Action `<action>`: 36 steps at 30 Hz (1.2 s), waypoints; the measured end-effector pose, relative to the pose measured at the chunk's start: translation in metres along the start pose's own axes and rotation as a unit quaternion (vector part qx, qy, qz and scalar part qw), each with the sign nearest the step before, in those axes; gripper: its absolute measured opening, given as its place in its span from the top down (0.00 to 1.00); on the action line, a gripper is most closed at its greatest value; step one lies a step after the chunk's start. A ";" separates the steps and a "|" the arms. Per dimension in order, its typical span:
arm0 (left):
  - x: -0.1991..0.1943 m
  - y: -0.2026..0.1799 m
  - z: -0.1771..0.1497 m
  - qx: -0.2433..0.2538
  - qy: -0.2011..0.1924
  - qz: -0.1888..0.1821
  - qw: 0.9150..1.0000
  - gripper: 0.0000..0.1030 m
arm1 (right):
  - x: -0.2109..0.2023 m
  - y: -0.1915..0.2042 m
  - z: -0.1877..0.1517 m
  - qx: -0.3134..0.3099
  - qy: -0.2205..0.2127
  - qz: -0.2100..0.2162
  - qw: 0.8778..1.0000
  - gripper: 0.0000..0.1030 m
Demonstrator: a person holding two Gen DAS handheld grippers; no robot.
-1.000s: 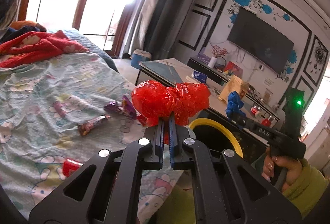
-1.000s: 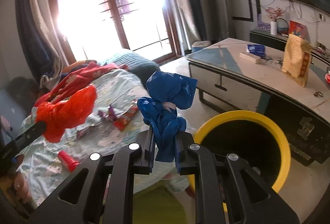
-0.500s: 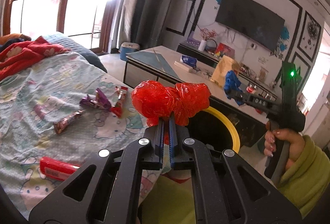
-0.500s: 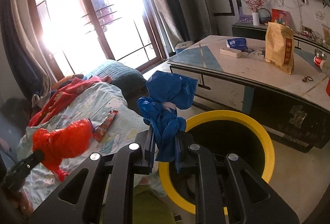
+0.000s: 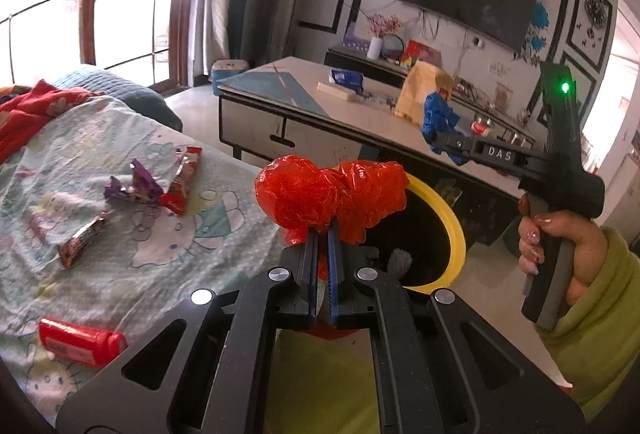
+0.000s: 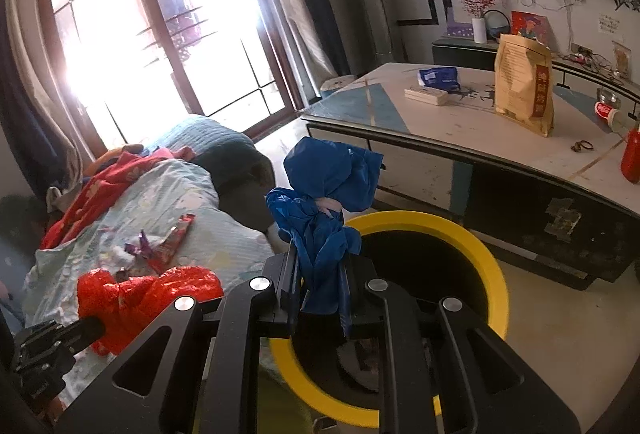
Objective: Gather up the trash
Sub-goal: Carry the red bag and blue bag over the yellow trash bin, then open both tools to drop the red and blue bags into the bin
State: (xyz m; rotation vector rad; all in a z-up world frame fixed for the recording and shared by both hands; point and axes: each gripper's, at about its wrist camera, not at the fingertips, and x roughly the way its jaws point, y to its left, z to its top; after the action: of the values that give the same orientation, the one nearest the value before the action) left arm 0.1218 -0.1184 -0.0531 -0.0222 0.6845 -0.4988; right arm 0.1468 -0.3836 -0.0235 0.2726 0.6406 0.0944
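Grippers both carry crumpled plastic. The left gripper (image 5: pixel 323 230) has its jaws pressed nearly together on the neck of a red bag (image 5: pixel 332 194), whose bulk puffs out above the fingertips. From the left wrist view this bag hangs just in front of the near-left rim of the yellow-rimmed bin (image 5: pixel 452 230), partly overlapping the dark opening. The right gripper (image 6: pixel 320 266) is clamped on a blue bag (image 6: pixel 326 190), jaws a little apart with the plastic bunched between them; from the right wrist view the bag sits over the near-left edge of the bin (image 6: pixel 496 282), and the opening spreads wide to the right. In the left view a hand (image 5: pixel 556 250) in a green sleeve grips the right tool's handle, well right of the bin.

Left of the bin lies the bed (image 5: pixel 120 266), its patterned sheet reaching right up to the bin's left side. On it, well apart from both tools, lie a purple wrapper (image 5: pixel 136 186), a red wrapper (image 5: pixel 182 178) touching it, a dark snack bar (image 5: pixel 82 238) nearer, and a red bottle (image 5: pixel 80 340) near the sheet's near edge. Beyond the bin, far and right, stands a low table (image 6: pixel 460 126) whose front edge runs close behind the rim; bare floor (image 6: pixel 560 318) shows to the right of the bin.
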 end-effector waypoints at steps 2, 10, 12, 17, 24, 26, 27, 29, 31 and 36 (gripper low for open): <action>0.006 -0.007 0.000 0.010 0.008 0.000 1.000 0.99 | 0.001 -0.006 -0.001 0.006 0.002 -0.004 1.000 0.86; 0.040 -0.028 0.000 0.060 0.040 -0.006 0.997 0.99 | 0.014 -0.031 -0.006 0.019 0.024 -0.025 0.999 0.85; 0.050 -0.031 -0.001 0.067 0.051 -0.007 0.996 0.99 | 0.017 -0.036 -0.008 0.021 0.030 -0.028 0.999 0.85; 0.074 -0.045 -0.001 0.090 0.073 -0.008 0.993 0.99 | 0.027 -0.049 -0.014 0.032 0.050 -0.024 0.998 0.83; 0.107 -0.058 -0.001 0.102 0.102 -0.028 0.989 0.98 | 0.040 -0.061 -0.019 0.048 0.075 -0.017 0.996 0.75; 0.116 -0.058 -0.001 0.097 0.109 -0.038 0.989 0.98 | 0.041 -0.064 -0.020 0.052 0.075 -0.020 0.996 0.69; 0.118 -0.059 0.000 0.094 0.109 -0.042 0.989 0.98 | 0.042 -0.066 -0.020 0.054 0.075 -0.021 0.996 0.65; 0.122 -0.062 0.003 0.093 0.105 -0.050 0.989 0.98 | 0.043 -0.072 -0.022 0.064 0.073 -0.027 0.995 0.61; 0.124 -0.065 0.004 0.097 0.100 -0.050 0.989 0.90 | 0.043 -0.078 -0.023 0.078 0.070 -0.035 0.994 0.56; 0.130 -0.070 0.004 0.085 0.107 -0.060 0.989 0.66 | 0.037 -0.096 -0.023 0.112 0.048 -0.062 0.991 0.48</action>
State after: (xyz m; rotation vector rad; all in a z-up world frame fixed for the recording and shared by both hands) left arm 0.1802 -0.2392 -0.1157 0.1530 0.8527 -0.6804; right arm 0.1627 -0.4644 -0.0898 0.4461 0.7633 -0.0860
